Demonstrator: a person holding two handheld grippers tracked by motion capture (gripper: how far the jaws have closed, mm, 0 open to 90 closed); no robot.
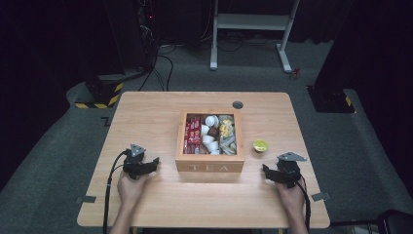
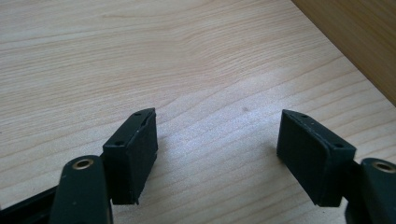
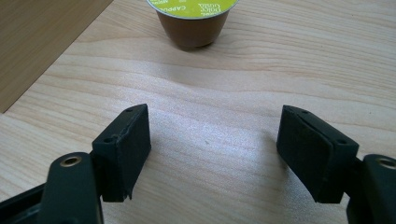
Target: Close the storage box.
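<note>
High view: wooden counter (image 1: 146, 204), TEA box (image 1: 210, 165) at centre, lid off, compartments packed w/ red sachets (image 1: 193, 134), white pods (image 1: 209, 131), mixed packets at its right side.
Capsule: yellow-green-lidded coffee capsule (image 1: 260, 145) stood upright on counter, just right of box, apart from it; same capsule (image 3: 193, 23) seen ahead of right tongs in right gripper view, brown body, foil lid on top, not between the pads.
Left tongs: left tongs (image 1: 152, 164) held low over counter, left of box front corner, pointed toward box; in left gripper view (image 2: 217, 144) stood wide, nothing between pads, bare wood below; box wall at upper right edge of that view.
Right tongs: right tongs (image 1: 268, 171) near counter's right front, right of box, below capsule in high view; in right gripper view (image 3: 212, 144) spread wide, empty, pads clear of capsule.
Hands: left hand (image 1: 131, 187) and right hand (image 1: 292, 195) came in from bottom edge, each gripping its tool, cables trailing back.
Floor: grey carpet, white frame legs (image 1: 251, 24) beyond counter.
</note>
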